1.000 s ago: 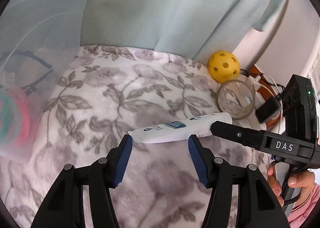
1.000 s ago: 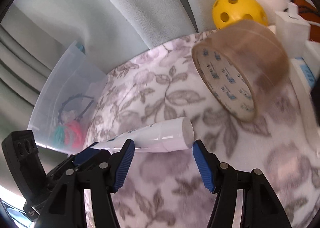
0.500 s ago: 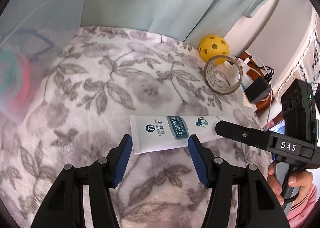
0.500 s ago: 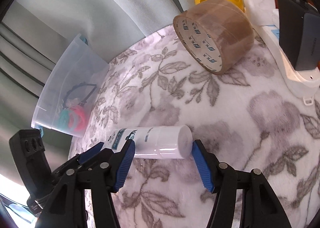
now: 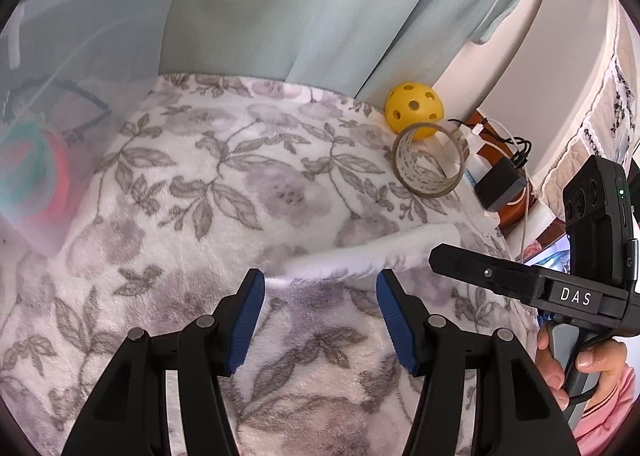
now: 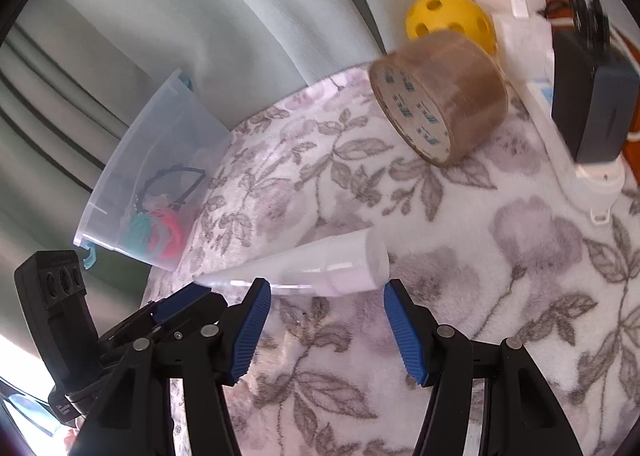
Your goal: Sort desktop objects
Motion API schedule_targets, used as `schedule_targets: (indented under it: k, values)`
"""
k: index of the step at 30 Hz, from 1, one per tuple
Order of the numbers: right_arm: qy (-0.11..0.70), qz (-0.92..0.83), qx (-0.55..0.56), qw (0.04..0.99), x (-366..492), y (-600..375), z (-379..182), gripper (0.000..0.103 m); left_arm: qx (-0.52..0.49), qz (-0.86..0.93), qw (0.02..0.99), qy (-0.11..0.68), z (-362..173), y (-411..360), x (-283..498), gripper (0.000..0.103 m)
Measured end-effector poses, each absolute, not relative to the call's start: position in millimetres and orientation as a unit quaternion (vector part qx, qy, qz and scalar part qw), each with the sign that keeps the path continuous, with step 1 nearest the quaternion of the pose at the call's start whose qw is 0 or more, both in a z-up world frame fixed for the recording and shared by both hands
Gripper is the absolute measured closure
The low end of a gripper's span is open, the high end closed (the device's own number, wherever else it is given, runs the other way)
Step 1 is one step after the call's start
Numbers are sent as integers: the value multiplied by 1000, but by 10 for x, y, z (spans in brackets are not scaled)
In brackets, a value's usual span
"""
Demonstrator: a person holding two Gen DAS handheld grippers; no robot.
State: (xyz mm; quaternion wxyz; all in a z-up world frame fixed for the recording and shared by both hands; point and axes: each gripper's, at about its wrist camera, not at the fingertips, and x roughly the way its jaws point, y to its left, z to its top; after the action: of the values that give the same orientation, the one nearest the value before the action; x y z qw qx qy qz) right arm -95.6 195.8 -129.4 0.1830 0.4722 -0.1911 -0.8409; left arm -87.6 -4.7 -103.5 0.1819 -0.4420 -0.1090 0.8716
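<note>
A white cream tube [image 5: 368, 256] lies on the floral cloth [image 5: 240, 192], blurred, just beyond my open left gripper [image 5: 320, 288]. It also shows in the right wrist view [image 6: 320, 264], cap end toward my open right gripper [image 6: 326, 296], which sits just short of it. Both grippers are empty. A brown tape roll [image 5: 430, 160] stands on edge at the far right, also in the right wrist view [image 6: 440, 96], with a yellow holed ball [image 5: 414, 110] behind it, also seen from the right wrist [image 6: 452, 20].
A clear plastic bin [image 6: 156, 176] at the left holds black glasses and pink and teal rings. A white power strip [image 6: 560, 144] with a black adapter [image 6: 592, 104] lies at the right edge. A pale green curtain [image 5: 300, 4] hangs behind.
Both views shifted and the tube now looks blurred with its print out of sight. In the left view the bin fills more of the left side than half a second ago. Both grippers stay open.
</note>
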Motion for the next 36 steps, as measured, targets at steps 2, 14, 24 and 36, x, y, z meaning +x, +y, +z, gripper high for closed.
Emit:
schedule_targets:
  k: [2,14,24,36]
  values:
    - [-188,-840,467,203,-936,1896,-1221,52,-436,870,200,-116,-980,-29,-853,46]
    - [-187,-861,448,151,-1066,2023,-1139,52,-447,875,135,-131,-1082,-226,-1017,46]
    - [-256,-823,485,148,-1369,2139,-1515,51,-479,848,144,-176,-1336,-207,-1274,46]
    - [-296,-807,489,149,-1522,2096,-1586,49,-483,844,161,-168,-1334,-116,-1162,46]
